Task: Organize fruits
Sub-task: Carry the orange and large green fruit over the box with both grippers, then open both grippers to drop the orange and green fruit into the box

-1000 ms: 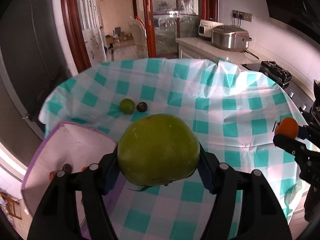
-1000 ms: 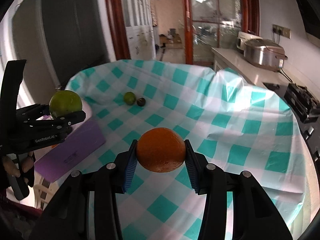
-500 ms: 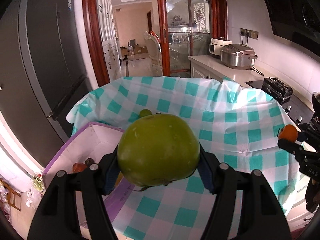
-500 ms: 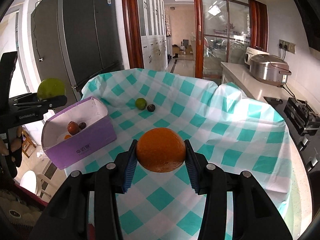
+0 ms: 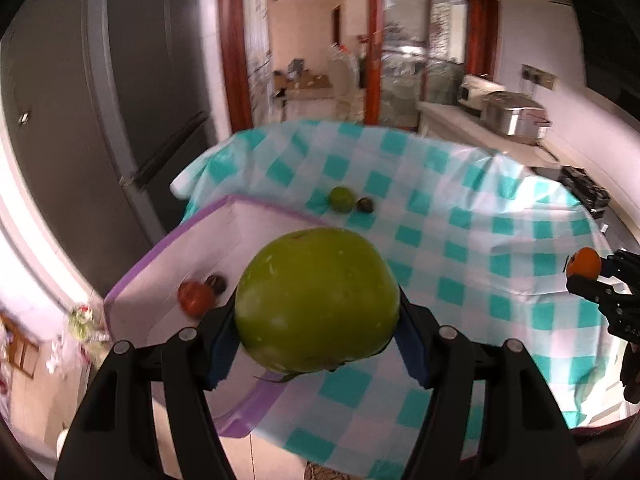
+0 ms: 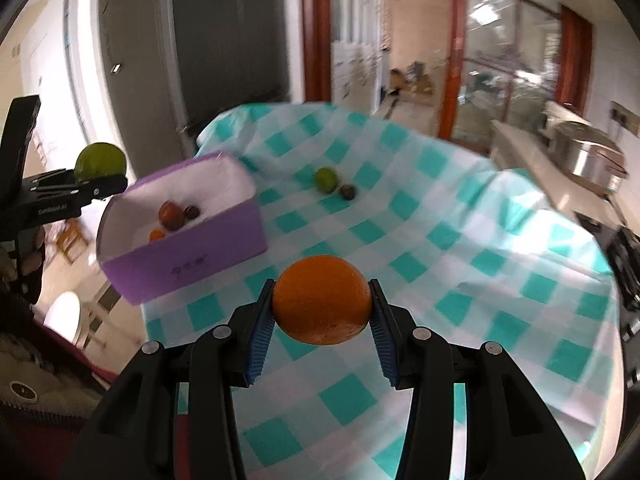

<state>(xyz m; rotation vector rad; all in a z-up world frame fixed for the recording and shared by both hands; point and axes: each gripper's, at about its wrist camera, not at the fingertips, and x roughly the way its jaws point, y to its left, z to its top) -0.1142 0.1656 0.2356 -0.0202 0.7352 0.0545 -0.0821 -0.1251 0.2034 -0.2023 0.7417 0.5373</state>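
Observation:
My left gripper (image 5: 316,344) is shut on a large green fruit (image 5: 316,300) and holds it high above the near side of the purple box (image 5: 160,252). My right gripper (image 6: 320,320) is shut on an orange (image 6: 320,300), held above the checked tablecloth (image 6: 440,248) to the right of the purple box (image 6: 192,268). The box holds a red fruit (image 6: 171,215), a dark fruit (image 6: 192,212) and a small orange one (image 6: 157,235). A small green fruit (image 6: 325,179) and a dark round fruit (image 6: 347,192) lie on the cloth beyond the box.
A dark fridge (image 6: 224,40) stands behind the table at left. A counter with a steel cooker (image 6: 588,156) runs along the right. The table's left edge drops off just past the box. Both views are motion-blurred.
Both grippers have risen and drawn back from the table, each still holding its fruit. The box and its contents now show in full in both views.

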